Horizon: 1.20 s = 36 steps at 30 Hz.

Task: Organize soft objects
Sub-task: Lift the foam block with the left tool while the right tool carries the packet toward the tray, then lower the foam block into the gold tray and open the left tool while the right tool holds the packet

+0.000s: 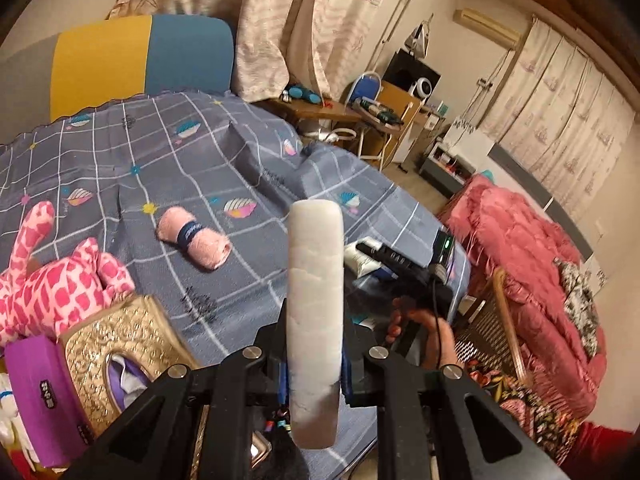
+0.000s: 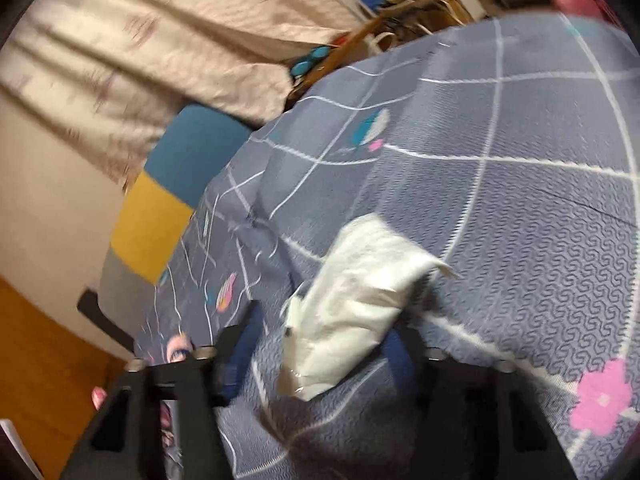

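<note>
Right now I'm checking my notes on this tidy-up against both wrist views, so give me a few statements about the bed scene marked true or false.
1. The left gripper is clamped on a white sponge. True.
2. The rolled pink towel has a red band. False: the band is dark blue.
3. A white tissue packet lies between the right gripper's fingers. True.
4. The plush toy is green. False: it is pink and white.
5. The bedspread is plain. False: it is grey-blue with a white grid.
</note>
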Each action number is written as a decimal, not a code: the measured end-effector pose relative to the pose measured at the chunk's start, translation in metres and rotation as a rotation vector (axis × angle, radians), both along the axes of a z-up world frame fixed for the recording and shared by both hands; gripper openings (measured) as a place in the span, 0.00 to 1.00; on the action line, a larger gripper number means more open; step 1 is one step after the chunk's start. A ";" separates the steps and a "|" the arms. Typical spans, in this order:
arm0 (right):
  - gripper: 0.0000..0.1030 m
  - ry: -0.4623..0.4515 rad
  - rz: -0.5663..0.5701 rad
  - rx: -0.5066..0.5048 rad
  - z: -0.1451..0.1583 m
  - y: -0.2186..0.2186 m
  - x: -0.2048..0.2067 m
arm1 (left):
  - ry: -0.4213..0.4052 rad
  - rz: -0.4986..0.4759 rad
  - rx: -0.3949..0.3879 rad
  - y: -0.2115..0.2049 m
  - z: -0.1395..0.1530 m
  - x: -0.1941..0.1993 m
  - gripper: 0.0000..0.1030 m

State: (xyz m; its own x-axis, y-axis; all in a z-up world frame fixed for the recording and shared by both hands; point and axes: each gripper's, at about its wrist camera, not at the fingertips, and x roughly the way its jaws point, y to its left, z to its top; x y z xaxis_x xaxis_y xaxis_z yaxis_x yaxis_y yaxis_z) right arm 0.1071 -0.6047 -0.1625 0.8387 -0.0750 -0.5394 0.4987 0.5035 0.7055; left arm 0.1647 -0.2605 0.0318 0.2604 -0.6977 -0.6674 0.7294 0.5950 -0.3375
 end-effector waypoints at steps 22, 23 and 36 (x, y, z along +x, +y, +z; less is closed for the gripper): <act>0.28 -0.013 0.038 0.004 0.022 0.016 -0.050 | -0.018 -0.188 0.245 -0.073 -0.052 -0.038 0.54; 0.28 -0.019 0.043 0.001 0.025 0.017 -0.054 | -0.065 -0.223 0.333 -0.089 -0.065 -0.044 0.54; 0.28 -0.033 0.121 0.027 0.026 0.039 -0.079 | -0.198 -0.314 0.744 -0.141 -0.152 -0.047 0.57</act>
